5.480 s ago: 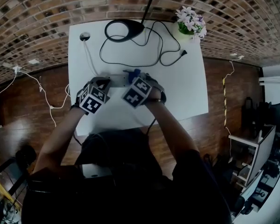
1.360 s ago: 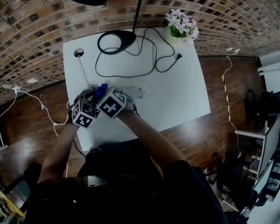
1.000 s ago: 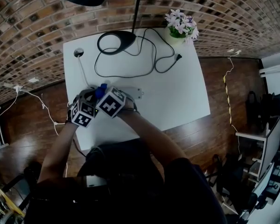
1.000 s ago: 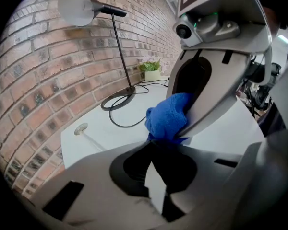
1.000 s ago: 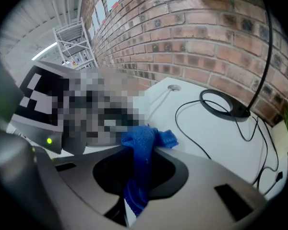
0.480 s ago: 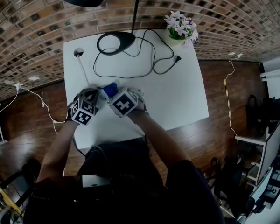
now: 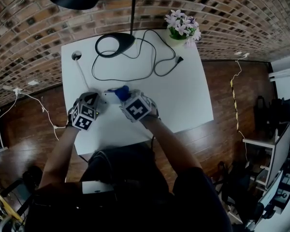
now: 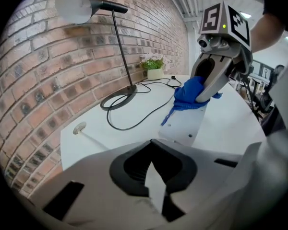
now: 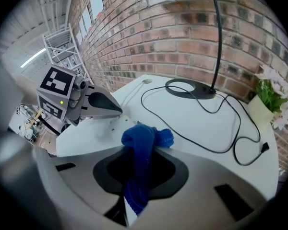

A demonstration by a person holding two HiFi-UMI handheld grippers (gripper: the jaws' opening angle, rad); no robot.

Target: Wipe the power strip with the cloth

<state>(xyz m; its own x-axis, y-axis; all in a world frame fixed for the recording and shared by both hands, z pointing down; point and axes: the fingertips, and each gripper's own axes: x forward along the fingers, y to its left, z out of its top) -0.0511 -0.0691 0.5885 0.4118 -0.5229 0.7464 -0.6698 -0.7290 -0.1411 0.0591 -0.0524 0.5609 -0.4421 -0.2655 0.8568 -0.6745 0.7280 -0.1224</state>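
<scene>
While both hand-held grippers work over the nearer left part of the white rectangular tabletop (image 7: 183,95), the long white plastic power strip (image 8: 189,126) lies flat on that surface between them, its length running across the person's front. Right gripper (image 9: 137,186): jaws clamped on the crumpled blue cloth (image 9: 146,138), which runs down between them and bunches out past the tips. In the left gripper view the bunched cloth is pressed onto the top face of the strip, part-way along it, with a loose blue tail trailing on the strip's surface. Left gripper (image 8: 153,178): jaws closed together, pointing down at the strip's left end; its dark tips appear to bear on that end, though contact cannot be confirmed from the right gripper view. A thin white cord (image 7: 82,74) leaves the strip and runs to a round grommet (image 7: 76,55) in the far left corner. Well apart, at the far edge, stands a black desk lamp with a ring-shaped base (image 7: 115,43). Its black cable (image 7: 152,69) loops loosely across the tabletop and ends in a plug (image 7: 179,60) lying free on the surface. A small pot of pale flowers (image 7: 182,27) occupies the far right corner. A red brick wall (image 7: 29,28) stands behind the tabletop
</scene>
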